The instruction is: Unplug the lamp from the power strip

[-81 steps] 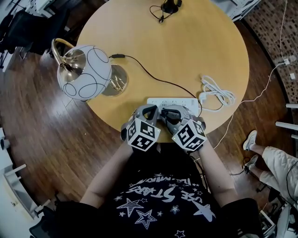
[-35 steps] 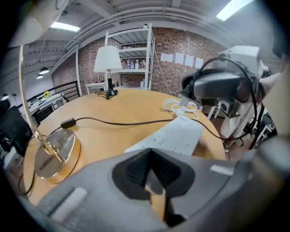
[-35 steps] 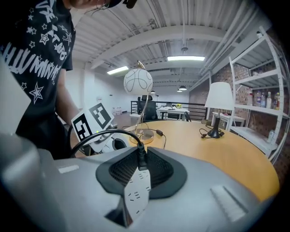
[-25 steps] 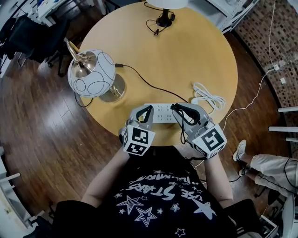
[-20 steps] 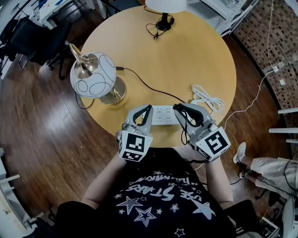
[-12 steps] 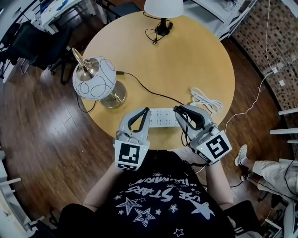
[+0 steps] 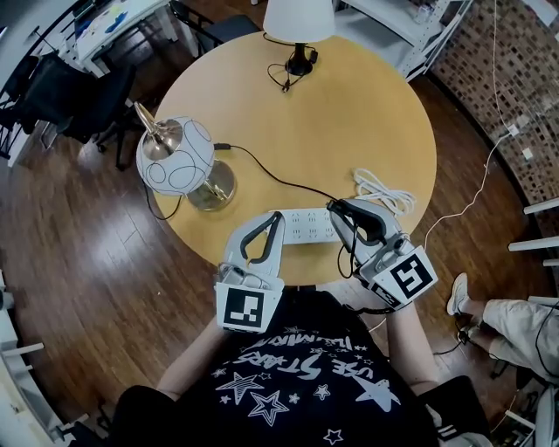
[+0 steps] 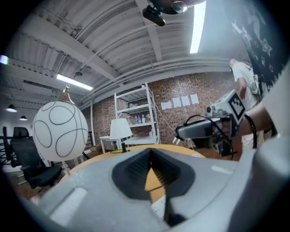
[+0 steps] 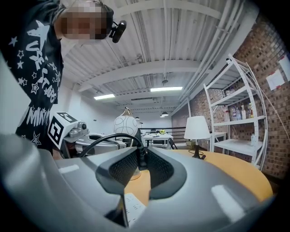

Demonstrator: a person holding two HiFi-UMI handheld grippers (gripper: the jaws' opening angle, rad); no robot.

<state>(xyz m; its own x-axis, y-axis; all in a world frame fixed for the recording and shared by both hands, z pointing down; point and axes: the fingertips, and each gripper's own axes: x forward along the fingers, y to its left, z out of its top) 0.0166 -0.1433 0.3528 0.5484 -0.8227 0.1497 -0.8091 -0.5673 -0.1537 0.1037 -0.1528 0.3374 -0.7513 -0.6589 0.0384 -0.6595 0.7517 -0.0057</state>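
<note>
The lamp (image 7: 175, 155) with a white globe shade lined in black stands at the round table's left edge. Its black cord (image 7: 279, 181) runs across the table to my right gripper (image 7: 334, 208). That gripper is shut on the lamp's black plug (image 9: 142, 159), which sits between the pads with the cord looping off to the left. The white power strip (image 7: 306, 227) lies near the front edge, just under and left of the plug. My left gripper (image 7: 277, 216) is shut with nothing in it, its tips over the strip's left end.
A coiled white cable (image 7: 384, 188) lies right of the strip. A second lamp with a white cone shade (image 7: 300, 17) stands at the table's far edge. Chairs (image 7: 52, 83) stand at left, metal shelving (image 9: 244, 113) at right. The wooden tabletop (image 7: 349, 105) shows between them.
My left gripper has swung its body back toward the person, tips staying by the strip's left end. My right gripper keeps the plug and has hardly moved.
</note>
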